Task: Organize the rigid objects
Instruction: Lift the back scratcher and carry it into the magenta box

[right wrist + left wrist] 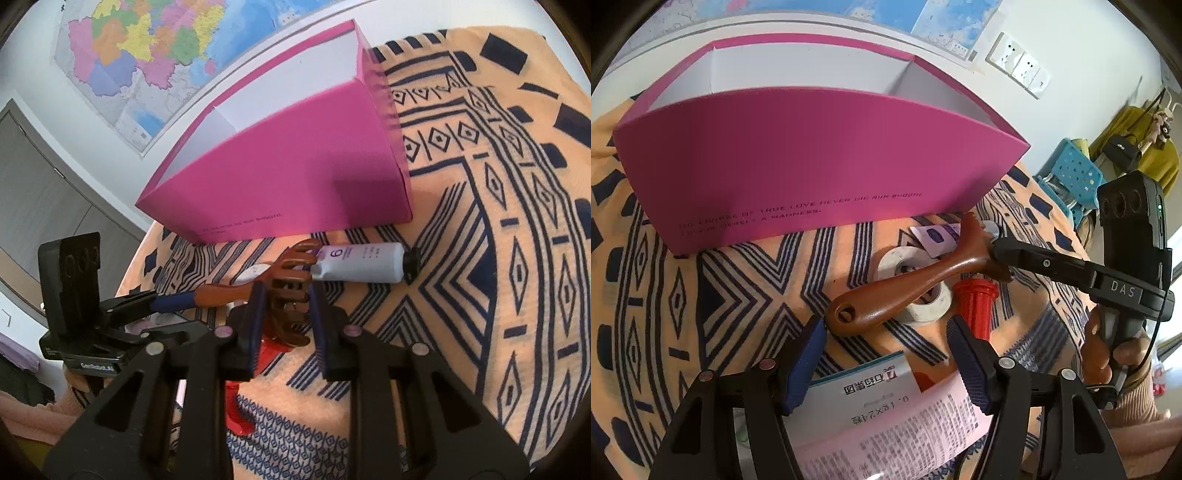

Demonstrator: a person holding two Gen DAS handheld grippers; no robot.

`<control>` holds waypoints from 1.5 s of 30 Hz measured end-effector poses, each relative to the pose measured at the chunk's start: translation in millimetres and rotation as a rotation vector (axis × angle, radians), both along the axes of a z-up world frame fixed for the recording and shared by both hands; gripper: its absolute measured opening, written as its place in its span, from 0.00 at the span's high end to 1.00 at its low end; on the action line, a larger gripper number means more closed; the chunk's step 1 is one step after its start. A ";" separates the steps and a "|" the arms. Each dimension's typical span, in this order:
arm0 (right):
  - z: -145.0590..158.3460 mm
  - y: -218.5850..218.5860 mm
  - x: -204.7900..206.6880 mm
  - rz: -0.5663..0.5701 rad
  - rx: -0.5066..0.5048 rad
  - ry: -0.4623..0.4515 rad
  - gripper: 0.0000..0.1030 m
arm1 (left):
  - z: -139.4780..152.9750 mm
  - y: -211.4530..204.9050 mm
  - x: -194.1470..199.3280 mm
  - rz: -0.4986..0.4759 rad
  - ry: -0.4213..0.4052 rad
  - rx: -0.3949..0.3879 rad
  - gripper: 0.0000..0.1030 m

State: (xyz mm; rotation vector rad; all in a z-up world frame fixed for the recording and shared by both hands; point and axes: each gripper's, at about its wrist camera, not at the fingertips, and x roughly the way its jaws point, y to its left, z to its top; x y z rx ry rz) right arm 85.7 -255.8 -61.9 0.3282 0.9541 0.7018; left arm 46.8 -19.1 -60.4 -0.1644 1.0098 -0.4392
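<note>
**Right tool pinches the wooden scratcher**

Our right tool (284, 325) is clamped on the claw end of the wooden scratcher (905, 286), which lies across the tape roll (916, 284) on the bench (480, 221). Our left tool (886, 354) is spread, holding nothing. The pink box (798, 162) stands behind.

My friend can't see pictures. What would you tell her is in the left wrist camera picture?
The right gripper holds the forked end of a brown wooden tool above a roll of white tape and a red plastic piece. The left gripper is open near the handle. Behind stands an open pink box on a patterned orange cloth.
</note>
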 end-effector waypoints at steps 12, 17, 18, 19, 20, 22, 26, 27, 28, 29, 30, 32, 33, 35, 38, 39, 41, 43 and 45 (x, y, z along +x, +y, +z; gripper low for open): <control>29.6 -5.0 -12.0 0.004 0.007 -0.075 0.75 | 32.7 1.6 -12.1 0.003 -0.084 -0.033 0.34; 51.1 -7.0 -17.2 0.003 0.016 -0.125 0.75 | 52.9 1.3 -15.2 0.012 -0.135 -0.038 0.34; 54.9 -7.2 -18.1 0.003 0.018 -0.135 0.75 | 57.7 2.0 -15.3 0.014 -0.147 -0.041 0.34; 59.0 -7.4 -18.8 0.004 0.020 -0.144 0.75 | 61.2 2.6 -15.1 0.015 -0.156 -0.044 0.34; 62.1 -7.3 -19.2 0.003 0.020 -0.153 0.75 | 65.9 2.9 -14.8 0.018 -0.167 -0.045 0.34; 69.1 -8.2 -19.4 0.005 0.028 -0.167 0.75 | 72.7 3.6 -13.0 0.021 -0.183 -0.046 0.34; 81.2 -8.9 -16.2 0.005 0.041 -0.195 0.75 | 87.4 2.0 -8.5 0.030 -0.227 -0.045 0.34; 83.5 -9.1 -14.8 0.004 0.040 -0.203 0.74 | 90.5 2.1 -6.6 0.034 -0.235 -0.045 0.34; 86.2 -9.2 -13.2 0.005 0.040 -0.211 0.74 | 93.0 1.9 -5.8 0.036 -0.242 -0.044 0.34; 88.3 -9.3 -11.5 0.005 0.041 -0.215 0.74 | 95.6 0.9 -3.2 0.037 -0.250 -0.043 0.34; 90.8 -9.1 -9.6 0.005 0.042 -0.220 0.74 | 98.0 0.9 0.6 0.038 -0.255 -0.043 0.34; 95.6 -8.6 -5.5 0.004 0.041 -0.233 0.74 | 101.0 0.9 6.9 0.042 -0.258 -0.043 0.34; 97.6 -8.7 -2.9 0.004 0.045 -0.236 0.74 | 102.1 0.7 11.2 0.042 -0.260 -0.042 0.34; 100.9 -8.5 3.7 0.000 0.046 -0.241 0.74 | 104.5 0.2 19.1 0.049 -0.261 -0.039 0.34; 104.4 -7.9 13.1 -0.002 0.043 -0.245 0.74 | 107.0 0.0 29.3 0.055 -0.265 -0.039 0.34; 105.2 -7.9 16.5 -0.003 0.043 -0.245 0.74 | 106.9 -0.2 31.3 0.057 -0.266 -0.040 0.34; 106.1 -7.7 23.9 -0.006 0.042 -0.245 0.74 | 107.3 0.1 37.1 0.060 -0.263 -0.047 0.34; 106.1 -7.0 30.2 -0.007 0.031 -0.243 0.73 | 105.4 0.9 44.8 0.056 -0.251 -0.068 0.34; 104.7 -7.5 36.4 -0.014 0.020 -0.238 0.73 | 101.6 2.1 53.6 0.060 -0.225 -0.087 0.34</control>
